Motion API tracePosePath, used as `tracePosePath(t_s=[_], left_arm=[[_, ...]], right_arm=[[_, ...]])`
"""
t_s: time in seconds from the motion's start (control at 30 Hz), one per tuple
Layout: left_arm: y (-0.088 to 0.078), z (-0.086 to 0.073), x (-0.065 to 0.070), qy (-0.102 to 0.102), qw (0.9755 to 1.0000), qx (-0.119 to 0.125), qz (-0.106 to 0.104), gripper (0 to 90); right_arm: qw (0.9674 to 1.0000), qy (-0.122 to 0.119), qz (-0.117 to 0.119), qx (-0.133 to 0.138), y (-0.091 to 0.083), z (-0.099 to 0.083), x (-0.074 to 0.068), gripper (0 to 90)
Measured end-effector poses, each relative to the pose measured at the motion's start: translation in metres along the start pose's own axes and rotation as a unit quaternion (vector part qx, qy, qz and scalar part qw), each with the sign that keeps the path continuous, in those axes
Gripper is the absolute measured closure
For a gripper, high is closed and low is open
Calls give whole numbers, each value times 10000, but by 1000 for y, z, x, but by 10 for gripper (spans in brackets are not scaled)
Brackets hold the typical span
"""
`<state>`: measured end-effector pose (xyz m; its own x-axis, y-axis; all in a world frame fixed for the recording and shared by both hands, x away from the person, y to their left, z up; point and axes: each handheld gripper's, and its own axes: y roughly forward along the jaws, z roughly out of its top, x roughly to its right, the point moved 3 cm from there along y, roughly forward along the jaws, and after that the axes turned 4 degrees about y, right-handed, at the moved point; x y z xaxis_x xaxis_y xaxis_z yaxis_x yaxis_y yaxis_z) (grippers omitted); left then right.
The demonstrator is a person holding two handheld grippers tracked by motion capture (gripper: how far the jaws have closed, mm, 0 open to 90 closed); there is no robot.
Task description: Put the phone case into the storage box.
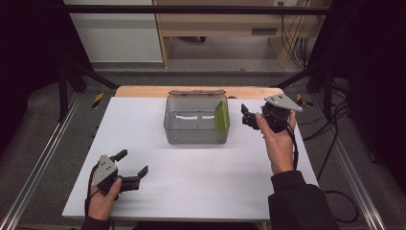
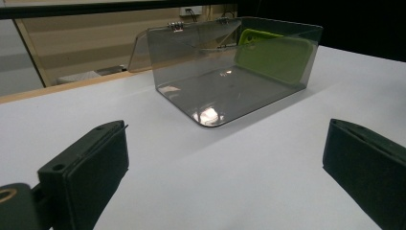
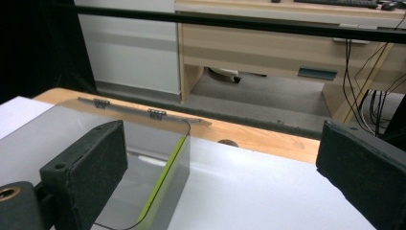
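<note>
Across the white bench [image 1: 201, 172] the largest thing is the smoky clear plastic box [image 1: 195, 125], standing open with its hinged lid [image 1: 197, 92] laid back behind it, ahead of and well apart from the left gripper [image 1: 129, 167] and just to the left of the right gripper [image 1: 247, 116]. Inside the box, a flat green slab [image 1: 221, 116], a phone case by the look of it, leans upright against the wall nearest the right gripper; in the left gripper view it shows through the far side of the box [image 2: 275, 55]. Both grippers hold nothing: the left one's jaws stand wide apart over bare bench, and the right one's jaws are likewise apart, raised beside the box's right wall, with the green edge [image 3: 160, 187] just past its left jaw. I judge the work to be at the approach, with the right gripper about to reach in for the slab. That move would call for coming over the rim, lining the jaws across the thin slab and closing on its upper edge without knocking the box. No brand, label or writing is legible anywhere.
</note>
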<state>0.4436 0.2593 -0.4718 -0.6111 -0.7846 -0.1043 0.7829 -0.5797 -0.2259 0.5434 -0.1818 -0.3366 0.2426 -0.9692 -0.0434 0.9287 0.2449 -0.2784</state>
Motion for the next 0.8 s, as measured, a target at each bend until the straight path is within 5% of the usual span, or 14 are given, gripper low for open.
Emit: tracePosePath(t_s=[0.53, 0.8], left_arm=[[-4, 0, -5, -57, 9999, 37, 87, 17], [-13, 1, -14, -270, 9993, 206, 180, 20]], right_arm=[[9987, 70, -36, 504, -24, -10, 31, 38], [9985, 105, 1, 534, -36, -23, 48, 42]])
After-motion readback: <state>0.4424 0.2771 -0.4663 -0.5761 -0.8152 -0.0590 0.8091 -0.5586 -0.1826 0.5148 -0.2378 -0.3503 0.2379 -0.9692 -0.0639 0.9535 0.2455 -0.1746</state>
